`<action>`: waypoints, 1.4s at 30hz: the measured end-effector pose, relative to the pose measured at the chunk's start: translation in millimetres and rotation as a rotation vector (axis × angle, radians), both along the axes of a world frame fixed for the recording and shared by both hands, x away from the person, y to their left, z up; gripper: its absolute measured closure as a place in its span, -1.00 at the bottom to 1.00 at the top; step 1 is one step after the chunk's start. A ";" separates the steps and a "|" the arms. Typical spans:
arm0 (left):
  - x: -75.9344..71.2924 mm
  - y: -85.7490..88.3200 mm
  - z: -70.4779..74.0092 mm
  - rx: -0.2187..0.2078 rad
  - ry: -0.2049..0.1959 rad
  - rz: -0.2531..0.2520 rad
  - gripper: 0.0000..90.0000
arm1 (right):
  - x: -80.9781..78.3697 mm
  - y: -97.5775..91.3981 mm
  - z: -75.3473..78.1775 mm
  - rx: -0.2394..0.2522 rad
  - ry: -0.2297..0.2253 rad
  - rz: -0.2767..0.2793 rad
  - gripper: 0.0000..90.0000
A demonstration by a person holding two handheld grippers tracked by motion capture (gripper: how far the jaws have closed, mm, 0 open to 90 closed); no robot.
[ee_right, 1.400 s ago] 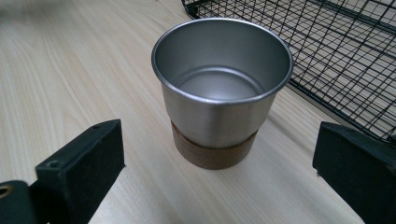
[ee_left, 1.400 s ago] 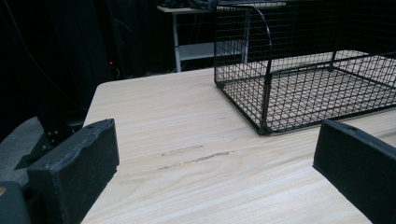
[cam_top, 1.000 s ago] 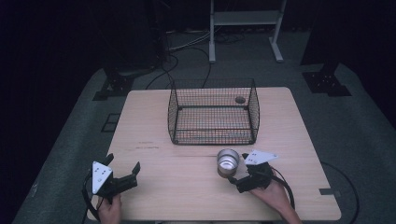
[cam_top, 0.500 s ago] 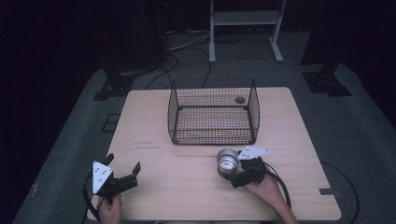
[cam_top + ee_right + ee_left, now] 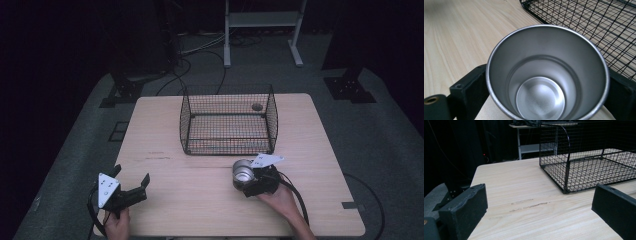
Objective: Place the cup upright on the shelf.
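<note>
Steel cup (image 5: pixel 547 75) grasped near the table's (image 5: pixel 200 200) front edge.
Right tool (image 5: pixel 250 182), jaws just closing, clamps it; next, a lift into the wire basket (image 5: pixel 228 120). Left tool (image 5: pixel 131 186) gapes idle.

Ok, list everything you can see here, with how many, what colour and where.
Steel cup: one, silver, upright on the table in front of the basket, between the right gripper's jaws, which have just been closing on it.
Wire basket: one, black, on the table's far middle.
Table: one, light wood.
Stand: one, white, on the floor beyond the table.
Left gripper: one, black, open, near left corner.
Right gripper: one, black, around the cup.
</note>
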State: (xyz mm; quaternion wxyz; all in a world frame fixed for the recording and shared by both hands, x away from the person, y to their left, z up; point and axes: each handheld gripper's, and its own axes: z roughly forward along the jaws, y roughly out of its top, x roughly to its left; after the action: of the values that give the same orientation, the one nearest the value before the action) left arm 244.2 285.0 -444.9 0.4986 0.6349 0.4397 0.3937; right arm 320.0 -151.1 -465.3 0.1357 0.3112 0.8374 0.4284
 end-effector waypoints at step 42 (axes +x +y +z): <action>-1.1 4.0 0.1 -0.004 -0.003 0.011 -1.00 | -3.2 -18.0 33.3 0.081 0.015 0.030 -0.60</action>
State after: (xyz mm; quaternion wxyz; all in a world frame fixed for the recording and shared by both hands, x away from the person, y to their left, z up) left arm 243.1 289.0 -444.7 0.4983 0.6308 0.4433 0.3965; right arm 316.8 -169.1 -432.0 0.1104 0.3067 0.8250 0.4616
